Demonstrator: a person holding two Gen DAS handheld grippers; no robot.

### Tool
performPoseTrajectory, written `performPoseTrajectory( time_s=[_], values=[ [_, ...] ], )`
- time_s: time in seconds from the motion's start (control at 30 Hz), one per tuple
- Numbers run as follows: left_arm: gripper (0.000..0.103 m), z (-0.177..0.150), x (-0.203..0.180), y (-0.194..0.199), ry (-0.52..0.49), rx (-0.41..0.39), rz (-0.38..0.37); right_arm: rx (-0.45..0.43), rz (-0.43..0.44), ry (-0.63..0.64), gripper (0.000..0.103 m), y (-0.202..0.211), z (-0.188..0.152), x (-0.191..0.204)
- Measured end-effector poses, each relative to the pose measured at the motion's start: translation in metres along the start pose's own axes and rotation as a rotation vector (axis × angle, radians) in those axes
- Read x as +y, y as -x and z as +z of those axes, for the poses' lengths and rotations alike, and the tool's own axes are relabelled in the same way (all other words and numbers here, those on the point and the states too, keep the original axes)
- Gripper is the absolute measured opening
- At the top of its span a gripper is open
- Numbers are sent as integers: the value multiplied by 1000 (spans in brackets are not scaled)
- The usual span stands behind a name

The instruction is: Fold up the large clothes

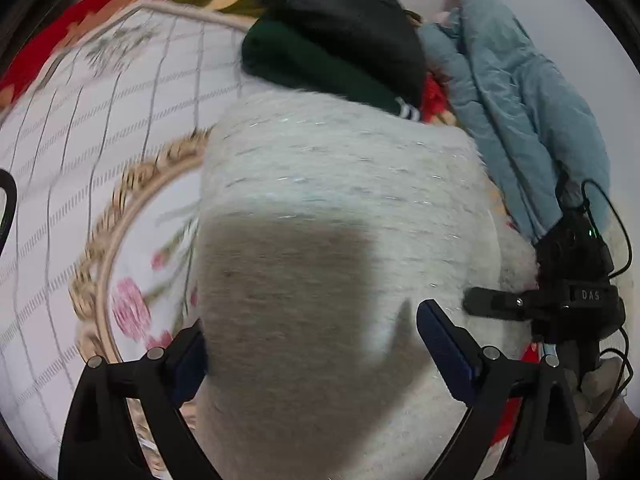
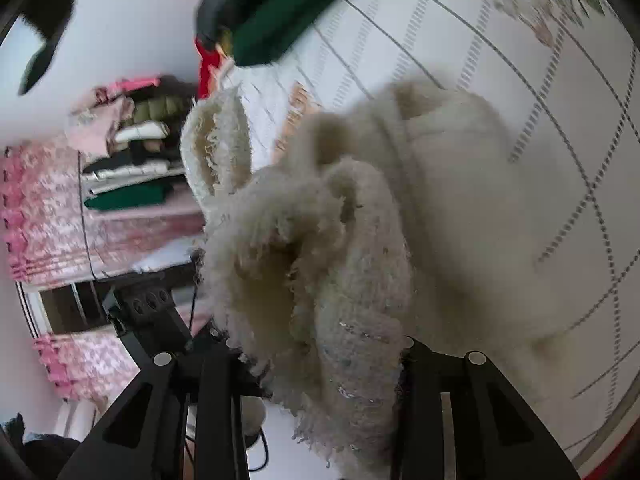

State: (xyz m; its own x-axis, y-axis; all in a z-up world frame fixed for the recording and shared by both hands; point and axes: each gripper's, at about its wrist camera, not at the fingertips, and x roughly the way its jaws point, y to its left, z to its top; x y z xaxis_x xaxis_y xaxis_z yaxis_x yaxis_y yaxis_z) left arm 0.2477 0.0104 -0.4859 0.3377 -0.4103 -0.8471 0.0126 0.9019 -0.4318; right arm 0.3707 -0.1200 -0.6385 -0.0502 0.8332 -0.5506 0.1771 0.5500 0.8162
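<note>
A fluffy cream-white sweater (image 1: 344, 184) lies folded on the white patterned bedspread (image 1: 80, 140). My left gripper (image 1: 312, 344) hovers just above its near part, jaws wide open and empty, casting a shadow on it. My right gripper shows in the left wrist view (image 1: 496, 304) at the sweater's right edge. In the right wrist view the right gripper (image 2: 320, 356) has bunched shaggy sweater fabric (image 2: 320, 248) filling the space between its jaws, which stand fairly wide apart; the fingertips are hidden by the wool.
A dark green garment (image 1: 304, 64) and a black one (image 1: 360, 24) are piled at the far side of the bed, a light blue jacket (image 1: 516, 92) at the right. Shelves of folded clothes (image 2: 132, 152) and a pink curtain (image 2: 52, 208) stand beyond the bed.
</note>
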Motion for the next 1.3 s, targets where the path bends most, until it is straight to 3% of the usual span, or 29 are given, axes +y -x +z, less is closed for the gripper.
performPoseTrajectory(
  time_s=[0.17, 0.23, 0.3, 0.37, 0.4, 0.47, 0.6, 0.73, 0.8, 0.9, 1.07, 1.3],
  values=[
    [95, 36, -1, 5, -80, 30, 16, -57, -44, 19, 37, 14, 5, 37],
    [95, 48, 6, -12, -150, 53, 72, -46, -175, 46, 48, 14, 10, 39],
    [95, 52, 15, -26, -175, 89, 98, -41, -340, 78, 81, 20, 13, 25],
    [95, 54, 24, -38, -176, 106, 109, -18, -477, 107, 100, 18, 15, 9],
    [95, 53, 27, -46, -181, 117, 111, 6, -510, 98, 101, 16, 16, -5],
    [95, 51, 32, -59, -187, 145, 115, 29, -459, 57, 103, 14, 16, -34],
    [97, 48, 44, -79, -120, 171, 19, 60, -322, 1, 103, 10, 16, -75],
    [97, 45, 34, -73, -140, 121, 7, 58, -209, 25, 102, 6, 17, -73],
    [97, 46, 26, -66, -165, 92, 30, 69, -142, 32, 76, 2, 12, -62],
    [97, 55, 22, -54, -178, 54, 41, 61, -89, 36, 57, 8, 5, -51],
    [96, 73, 21, -42, -176, 42, 14, 19, -26, 21, 52, 17, -12, -31],
    [96, 94, 2, -16, -190, -1, 5, -26, -5, 51, 52, 68, -27, -10]
  ],
)
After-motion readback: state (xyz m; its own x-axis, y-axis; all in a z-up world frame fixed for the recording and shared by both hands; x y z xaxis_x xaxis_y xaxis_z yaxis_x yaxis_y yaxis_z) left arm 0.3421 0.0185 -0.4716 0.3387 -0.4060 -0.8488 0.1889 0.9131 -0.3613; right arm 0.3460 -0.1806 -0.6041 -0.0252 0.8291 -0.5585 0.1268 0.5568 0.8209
